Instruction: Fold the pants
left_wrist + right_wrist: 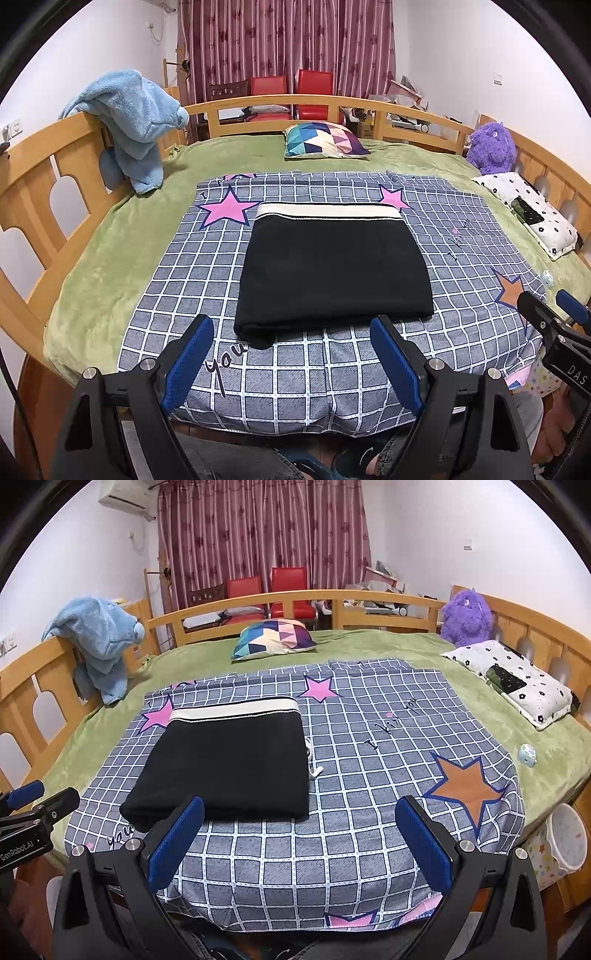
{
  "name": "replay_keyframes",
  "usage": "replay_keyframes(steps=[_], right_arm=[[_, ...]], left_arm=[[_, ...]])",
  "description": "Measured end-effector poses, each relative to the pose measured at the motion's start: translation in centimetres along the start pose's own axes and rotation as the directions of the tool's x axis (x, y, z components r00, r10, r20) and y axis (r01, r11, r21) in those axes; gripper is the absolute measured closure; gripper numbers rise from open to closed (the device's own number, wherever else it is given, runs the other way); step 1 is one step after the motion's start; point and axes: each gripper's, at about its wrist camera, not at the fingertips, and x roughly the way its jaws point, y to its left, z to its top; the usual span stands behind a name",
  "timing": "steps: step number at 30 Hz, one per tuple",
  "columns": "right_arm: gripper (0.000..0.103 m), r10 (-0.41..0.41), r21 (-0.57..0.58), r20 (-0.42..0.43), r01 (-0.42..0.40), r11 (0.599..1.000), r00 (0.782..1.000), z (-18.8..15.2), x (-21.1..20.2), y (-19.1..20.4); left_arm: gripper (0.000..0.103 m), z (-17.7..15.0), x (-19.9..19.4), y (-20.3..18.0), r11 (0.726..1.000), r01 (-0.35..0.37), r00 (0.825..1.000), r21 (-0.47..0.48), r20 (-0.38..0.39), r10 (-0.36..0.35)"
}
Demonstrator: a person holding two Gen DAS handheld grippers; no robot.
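Observation:
Black pants (332,273) with a cream waistband lie folded into a flat rectangle on a grey checked sheet (303,376) with stars; they also show in the right wrist view (229,768), with a white drawstring poking out at their right edge. My left gripper (291,328) is open and empty, hovering just before the pants' near edge. My right gripper (301,808) is open and empty, near the pants' near right corner. Each gripper shows at the edge of the other's view.
The checked sheet lies on a green blanket (110,254) on a wooden-railed bed (37,184). A blue plush (136,122), a patterned cushion (325,140), a purple plush (491,147), a floral pillow (528,210) and a small toy (527,755) sit around it. A white basket (567,838) stands at right.

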Motion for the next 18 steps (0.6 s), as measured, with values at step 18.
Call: replay_keyframes(steps=[18], right_arm=[[0.001,-0.005,0.003,0.006,0.005,1.000,1.000,0.05,-0.58,0.44]], left_arm=[[0.017,-0.18,-0.94,-0.59,1.000,-0.009,1.000,-0.011,0.014,0.009]])
